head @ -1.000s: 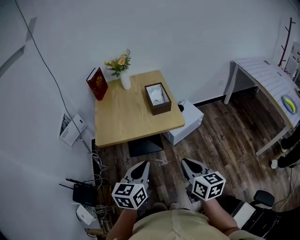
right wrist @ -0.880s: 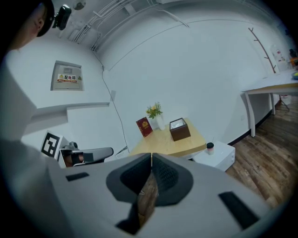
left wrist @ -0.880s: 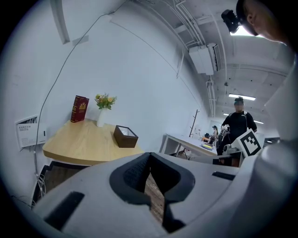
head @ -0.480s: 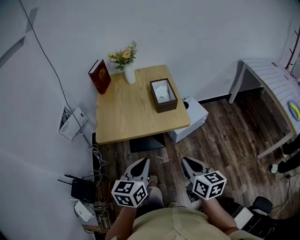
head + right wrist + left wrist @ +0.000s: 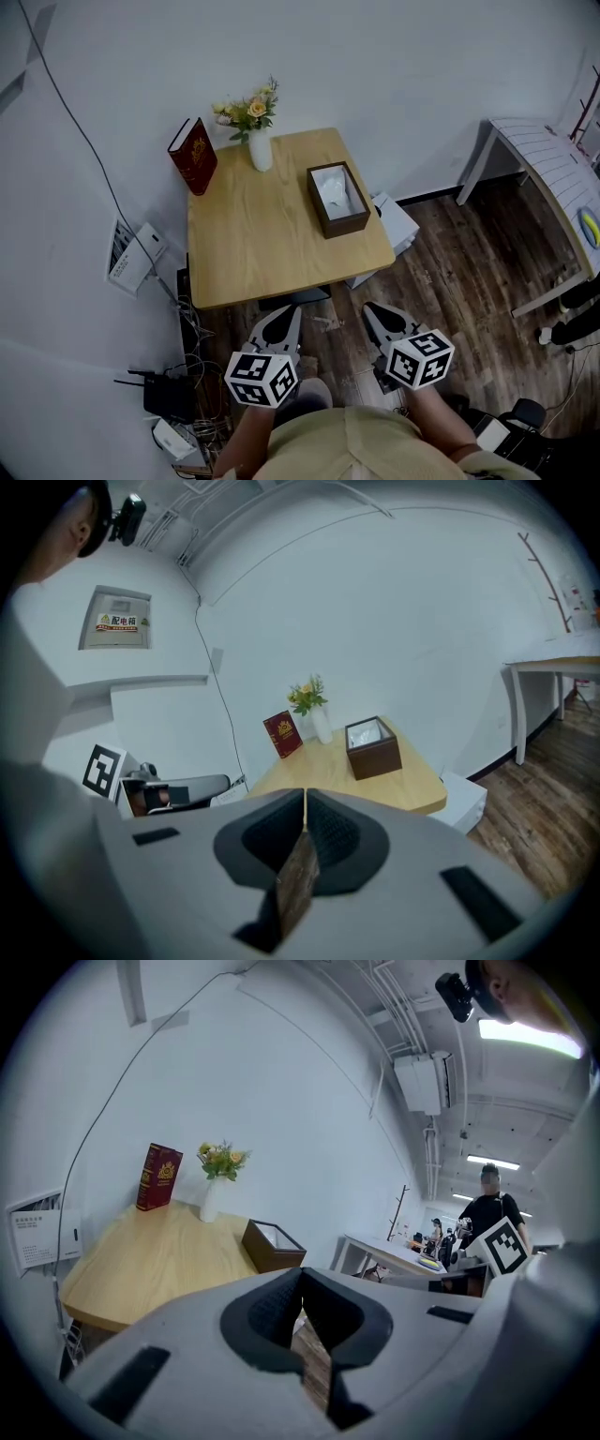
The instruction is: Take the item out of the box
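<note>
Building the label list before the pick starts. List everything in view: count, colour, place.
square light-wood table: 1, tan, against the wall, centre
dark brown open-top box: 1, brown, at the table's right edge
white item: 1, white, inside the box
red hardcover book: 1, red, upright at the table's back left corner
white vase of yellow flowers: 1, white, at the table's back edge
white floor box: 1, white, on the floor right of the table
white slatted side table: 1, white, far right
black router: 1, black, on the floor at lower left among cables
left gripper: 1, grey, jaws shut, empty, short of the table
right gripper: 1, grey, jaws shut, empty, short of the table
</note>
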`<move>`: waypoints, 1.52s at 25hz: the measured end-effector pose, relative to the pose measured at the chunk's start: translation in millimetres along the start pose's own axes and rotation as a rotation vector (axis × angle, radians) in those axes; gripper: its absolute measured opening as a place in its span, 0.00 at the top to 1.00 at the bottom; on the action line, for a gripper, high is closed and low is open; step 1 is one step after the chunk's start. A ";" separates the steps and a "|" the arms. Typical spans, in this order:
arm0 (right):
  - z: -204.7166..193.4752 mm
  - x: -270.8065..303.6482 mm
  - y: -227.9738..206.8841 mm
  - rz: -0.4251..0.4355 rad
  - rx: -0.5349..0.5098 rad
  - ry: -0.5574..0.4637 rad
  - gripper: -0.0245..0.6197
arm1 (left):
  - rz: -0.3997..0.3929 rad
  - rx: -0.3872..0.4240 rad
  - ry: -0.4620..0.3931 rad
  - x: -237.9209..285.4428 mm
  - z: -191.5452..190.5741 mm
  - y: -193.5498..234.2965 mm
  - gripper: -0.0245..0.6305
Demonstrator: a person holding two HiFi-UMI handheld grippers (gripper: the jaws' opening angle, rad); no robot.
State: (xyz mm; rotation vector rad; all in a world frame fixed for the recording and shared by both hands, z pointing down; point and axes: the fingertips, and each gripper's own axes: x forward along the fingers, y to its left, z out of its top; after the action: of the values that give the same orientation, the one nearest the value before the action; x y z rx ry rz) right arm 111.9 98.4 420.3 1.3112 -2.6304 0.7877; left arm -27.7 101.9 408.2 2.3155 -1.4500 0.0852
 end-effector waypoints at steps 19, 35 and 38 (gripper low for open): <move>53.2 129.9 -5.0 -0.086 -0.007 0.017 0.91 | -0.098 0.046 0.061 71.5 50.9 100.7 0.93; 96.2 189.8 -14.9 -0.015 -0.069 0.054 0.91 | -0.082 0.052 0.058 103.8 74.1 133.5 0.93; 107.1 203.5 -22.8 0.002 -0.080 0.060 0.91 | -0.057 0.046 0.054 118.3 81.4 140.7 0.93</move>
State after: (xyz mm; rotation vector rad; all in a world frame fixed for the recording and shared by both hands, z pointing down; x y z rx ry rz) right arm 17.1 -111.3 399.8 1.2451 -2.5883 0.7029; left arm -109.4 -81.8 407.4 2.3711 -1.3678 0.1658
